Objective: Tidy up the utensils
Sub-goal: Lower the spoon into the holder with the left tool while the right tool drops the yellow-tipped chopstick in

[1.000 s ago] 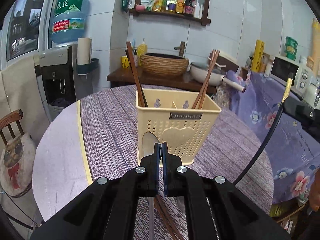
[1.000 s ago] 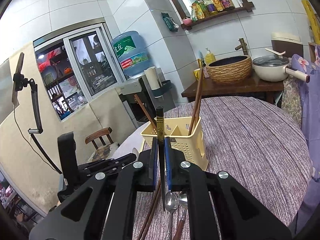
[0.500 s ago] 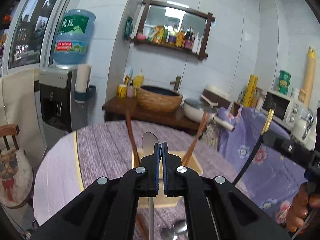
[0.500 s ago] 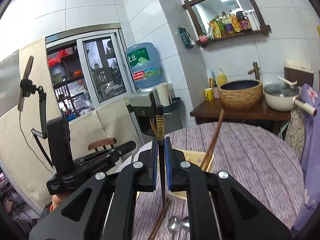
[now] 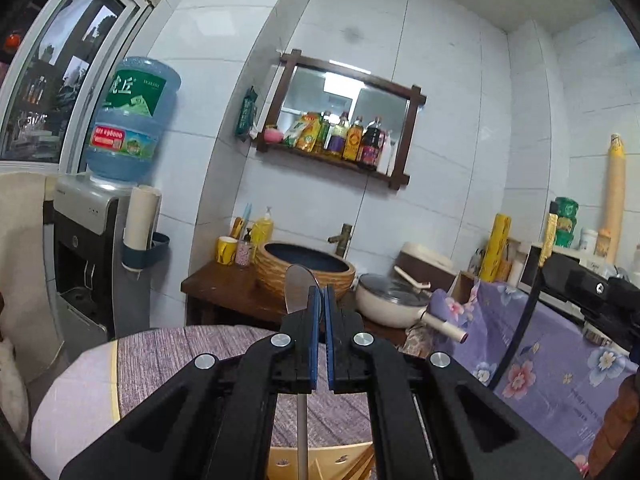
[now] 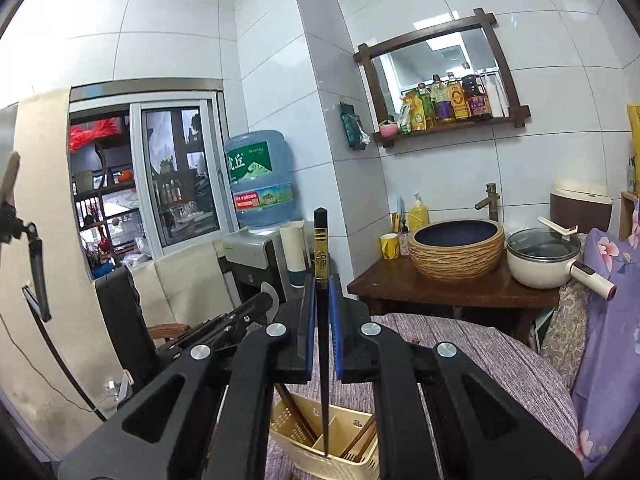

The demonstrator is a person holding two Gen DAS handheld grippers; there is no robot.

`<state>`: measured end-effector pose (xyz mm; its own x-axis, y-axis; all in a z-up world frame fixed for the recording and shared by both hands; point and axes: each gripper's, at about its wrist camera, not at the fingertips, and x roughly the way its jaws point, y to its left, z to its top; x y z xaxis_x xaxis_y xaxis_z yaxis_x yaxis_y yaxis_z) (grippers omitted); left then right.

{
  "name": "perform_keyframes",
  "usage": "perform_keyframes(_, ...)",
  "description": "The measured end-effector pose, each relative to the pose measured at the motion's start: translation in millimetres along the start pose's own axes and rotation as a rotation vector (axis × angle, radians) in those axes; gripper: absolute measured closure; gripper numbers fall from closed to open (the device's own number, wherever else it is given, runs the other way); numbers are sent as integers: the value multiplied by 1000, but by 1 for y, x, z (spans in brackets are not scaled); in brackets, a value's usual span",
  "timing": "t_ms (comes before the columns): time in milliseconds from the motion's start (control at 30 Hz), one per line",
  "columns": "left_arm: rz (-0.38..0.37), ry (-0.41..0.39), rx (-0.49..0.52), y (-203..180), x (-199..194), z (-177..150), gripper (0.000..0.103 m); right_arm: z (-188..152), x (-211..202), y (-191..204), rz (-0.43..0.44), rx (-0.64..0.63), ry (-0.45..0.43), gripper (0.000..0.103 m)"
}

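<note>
Right now the cream plastic utensil caddy (image 6: 336,446) sits on the round table's purple striped cloth (image 6: 492,360), low in both views, directly under the two grippers. It is divided into compartments, and brown wooden chopsticks (image 6: 294,410) lean in them, some toward the left side and some toward the right.

Above it, the right gripper (image 6: 321,300) is clamped on a black chopstick (image 6: 322,360) with a gold-printed top end. The stick hangs upright between the blue pads, its top poking above the fingers and its tip reaching down to the caddy's rim; whether it touches I cannot tell.

Alongside, the left gripper (image 5: 319,312) is closed on the thin handle of a metal spoon (image 5: 298,288). The bowl of the spoon stands up above the fingertips, and the handle runs straight down toward the caddy (image 5: 320,462), whose top edge just shows at the bottom of that view.

From the left camera, the right gripper's black body (image 5: 592,292) appears at the right with its chopstick (image 5: 524,320), and part of a hand (image 5: 618,412) shows below it.

Behind the table stands a dark wooden counter (image 6: 440,292) carrying a woven basin (image 6: 458,248) and a cream pot with a glass lid (image 6: 544,258). A water dispenser with a blue bottle (image 6: 260,180) stands at the left, and a wall shelf of bottles (image 6: 448,100) hangs above.
</note>
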<state>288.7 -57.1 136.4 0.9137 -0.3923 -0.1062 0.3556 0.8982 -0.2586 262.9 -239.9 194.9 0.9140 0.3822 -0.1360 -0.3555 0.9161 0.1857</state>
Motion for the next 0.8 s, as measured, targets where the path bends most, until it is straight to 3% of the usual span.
perform_keyframes(133, 30, -61, 24, 4, 1, -17, 99, -19, 15, 1, -31, -40, -10, 95)
perform_keyframes(800, 60, 84, 82, 9, -11, -80, 99, -97, 47, -12, -66, 9, 167, 95)
